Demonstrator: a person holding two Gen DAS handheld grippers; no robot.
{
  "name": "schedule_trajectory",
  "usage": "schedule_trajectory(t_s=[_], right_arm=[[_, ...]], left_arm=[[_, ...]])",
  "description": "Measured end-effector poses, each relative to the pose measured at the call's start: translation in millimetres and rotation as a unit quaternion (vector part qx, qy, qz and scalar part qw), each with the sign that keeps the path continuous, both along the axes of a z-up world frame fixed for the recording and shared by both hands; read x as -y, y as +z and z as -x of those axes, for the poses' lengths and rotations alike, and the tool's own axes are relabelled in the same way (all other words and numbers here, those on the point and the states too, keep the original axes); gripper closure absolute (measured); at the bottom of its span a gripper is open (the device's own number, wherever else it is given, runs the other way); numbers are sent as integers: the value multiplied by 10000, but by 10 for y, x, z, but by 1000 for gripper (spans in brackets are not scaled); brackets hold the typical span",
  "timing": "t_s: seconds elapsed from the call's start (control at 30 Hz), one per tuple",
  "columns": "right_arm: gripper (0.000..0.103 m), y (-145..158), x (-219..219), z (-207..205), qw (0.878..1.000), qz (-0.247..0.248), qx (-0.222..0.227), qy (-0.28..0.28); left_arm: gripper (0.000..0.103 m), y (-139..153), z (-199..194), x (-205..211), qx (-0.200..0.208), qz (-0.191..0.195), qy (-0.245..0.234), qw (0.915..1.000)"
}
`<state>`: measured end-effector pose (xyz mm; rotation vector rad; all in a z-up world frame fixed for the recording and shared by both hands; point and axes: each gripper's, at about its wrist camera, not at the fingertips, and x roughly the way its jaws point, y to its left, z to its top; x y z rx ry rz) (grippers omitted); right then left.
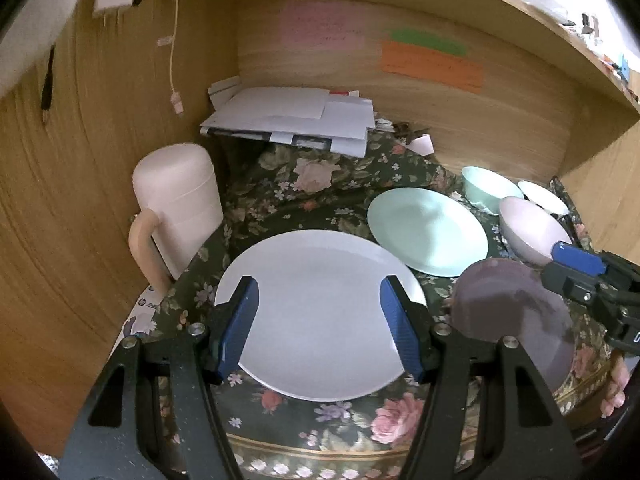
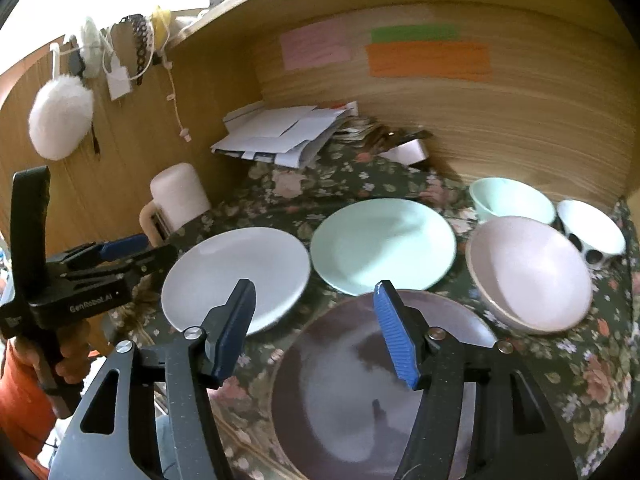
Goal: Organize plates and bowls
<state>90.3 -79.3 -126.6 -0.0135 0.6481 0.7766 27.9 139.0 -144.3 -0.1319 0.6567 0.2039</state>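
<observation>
Three plain round plates [image 2: 236,276], white, mint, dark purple, unstacked

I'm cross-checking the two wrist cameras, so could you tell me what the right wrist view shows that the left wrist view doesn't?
Only the right wrist view: a white fluffy pompom hanging on the wooden wall, and the black-spotted outside of the white bowl. Only the left: the shelf clutter at upper right. Both: white plate, mint plate, dark plate, pink bowl, mint bowl.

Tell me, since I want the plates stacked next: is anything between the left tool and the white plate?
Nothing visible. The left tool hangs open directly over the white plate, whose face is bare. The mint plate and the dark plate lie off to the right of it.
</observation>
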Motion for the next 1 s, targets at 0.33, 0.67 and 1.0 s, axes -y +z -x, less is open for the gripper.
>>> schedule_trajectory(t_s=[0.33,0.67,1.0], right_arm=[[44,-196,-541,-222,9986,336,-345,235],[44,-431,-830,-496,9945,578,-849,222],[45,-571,-921,-599,9910,733,-1097,213]], left_arm=[[57,-339,-143,-397,-260,147,27,9996],[71,-590,-249,-719,-615,371,153,9973],[71,-643,-243,-855,-871,616,326,9938]])
